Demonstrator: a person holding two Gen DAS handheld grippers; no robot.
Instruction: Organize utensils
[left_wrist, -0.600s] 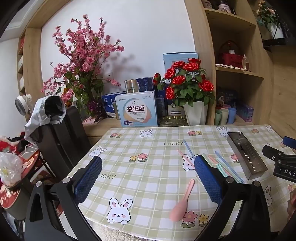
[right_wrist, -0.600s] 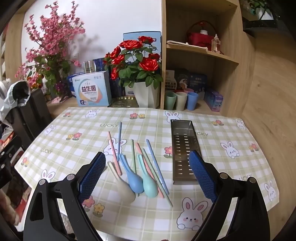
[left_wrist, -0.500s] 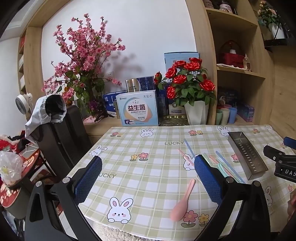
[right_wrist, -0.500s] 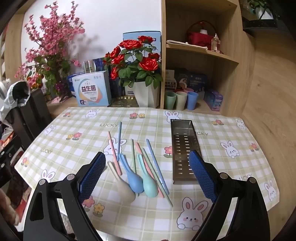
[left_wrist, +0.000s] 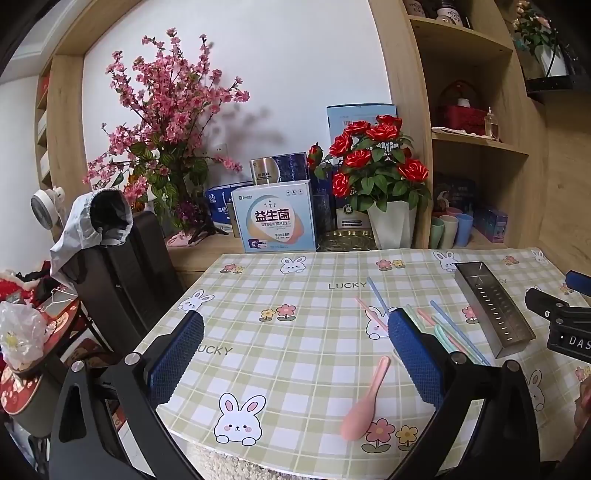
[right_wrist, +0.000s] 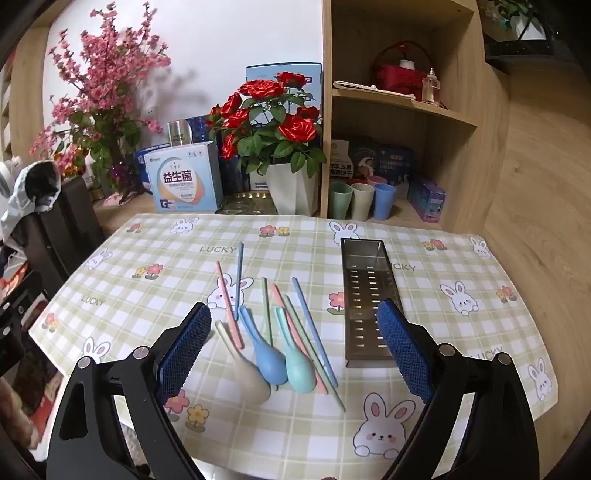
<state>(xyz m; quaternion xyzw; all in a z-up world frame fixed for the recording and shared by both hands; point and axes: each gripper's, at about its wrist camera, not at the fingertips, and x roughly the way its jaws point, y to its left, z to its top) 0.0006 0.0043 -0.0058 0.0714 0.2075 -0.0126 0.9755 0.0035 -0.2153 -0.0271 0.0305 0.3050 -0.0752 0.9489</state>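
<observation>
Your right tool (right_wrist: 291, 354) hangs over the near edge of the table (right_wrist: 461, 254), tipped downward, jaws spread as wide as they go and holding nothing. Directly ahead of it, framed between the two pads, lies the cluster of utensils: a beige spoon (right_wrist: 245, 369), a blue spoon (right_wrist: 267, 354) and a teal spoon (right_wrist: 297, 360), bowls toward you and handles running away. Several chopsticks (right_wrist: 314, 332) lie among them on much the same line, fanning slightly.

The metal tray (right_wrist: 364, 295) sits just right of the cluster, its long side also running away from you, so the utensils and the tray are close to parallel. A lift and a short shift to the right should do, with little turning.

Your left tool (left_wrist: 295, 354) is equally wide open and empty. It sits further left, with only the pink spoon (left_wrist: 364, 402) lying by itself between its pads, handle angled up toward the right. From that view the main cluster seems to lie behind the right pad, though it is mostly hidden. So the right tool is the nearer one for the cluster and the tray.
</observation>
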